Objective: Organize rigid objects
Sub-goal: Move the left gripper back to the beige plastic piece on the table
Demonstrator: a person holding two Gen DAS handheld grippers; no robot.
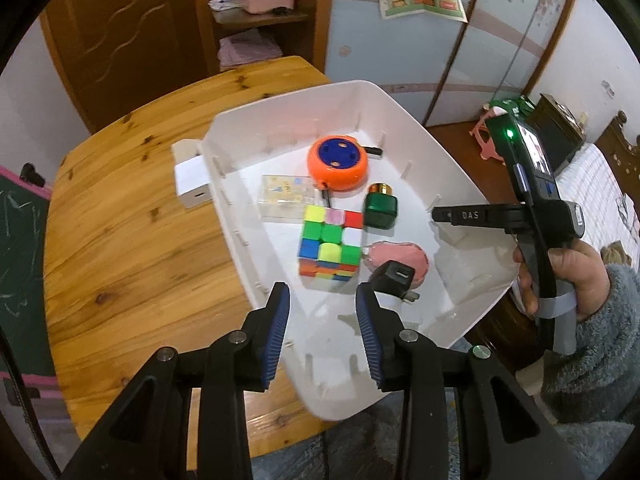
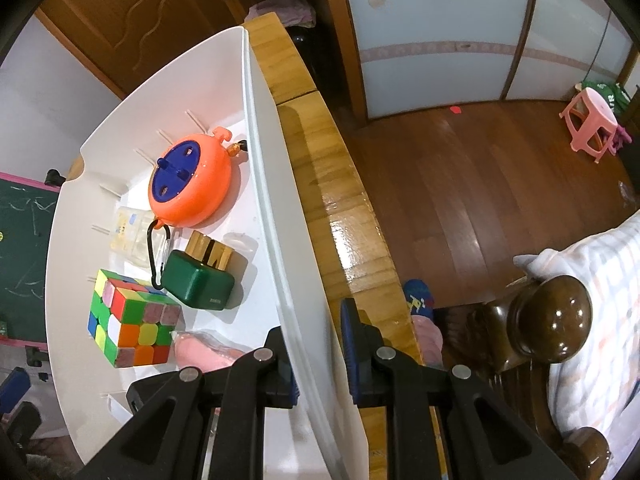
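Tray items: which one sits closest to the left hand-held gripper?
The black charger plug, just beyond the left hand-held gripper's right fingertip. The cube and pink pouch lie farther in.

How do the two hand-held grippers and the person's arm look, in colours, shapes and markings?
The left gripper is a black frame with triangular cut-outs, silver round pivots and ribbed blue finger pads. The right gripper has the same build; seen from the left wrist, it carries white letters, a green light and a grey strap. The person's right hand emerges from a fluffy grey sleeve.
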